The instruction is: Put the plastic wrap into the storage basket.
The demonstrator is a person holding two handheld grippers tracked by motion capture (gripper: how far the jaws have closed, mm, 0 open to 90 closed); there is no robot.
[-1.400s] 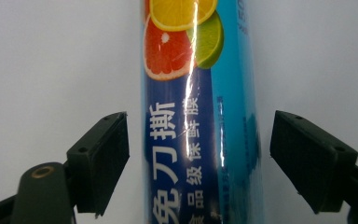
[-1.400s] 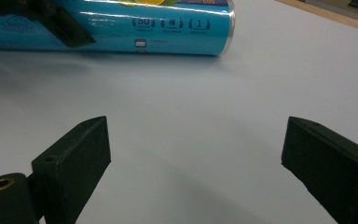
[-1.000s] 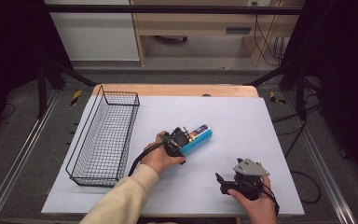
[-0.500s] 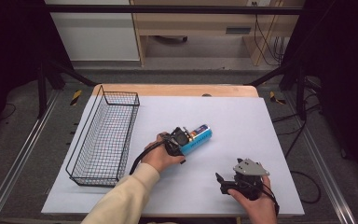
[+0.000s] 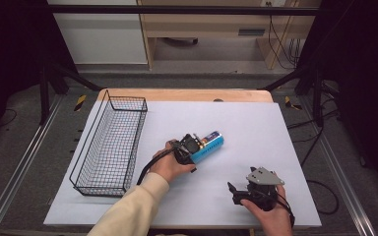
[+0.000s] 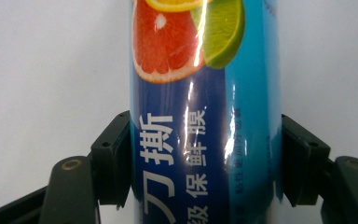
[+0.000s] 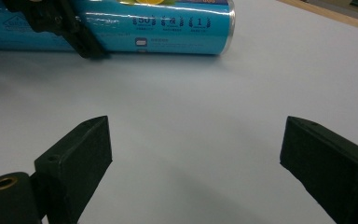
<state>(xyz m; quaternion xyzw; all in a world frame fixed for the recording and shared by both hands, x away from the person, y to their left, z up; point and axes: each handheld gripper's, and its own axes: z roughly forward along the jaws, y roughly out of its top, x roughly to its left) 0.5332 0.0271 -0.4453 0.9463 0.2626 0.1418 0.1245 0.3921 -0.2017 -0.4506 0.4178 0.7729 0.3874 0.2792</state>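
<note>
Blue tube (image 5: 207, 147) lies flat, pointing up-right.

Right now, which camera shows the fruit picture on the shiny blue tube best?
The left gripper view: the shiny blue tube sits close between the jaws, grapefruit and lime clear. The high view shows it small; the right gripper view shows its side and end.

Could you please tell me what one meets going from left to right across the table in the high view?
Wire basket → left gripper → blue tube, lying on its side in that gripper → right gripper, near the front edge.
</note>
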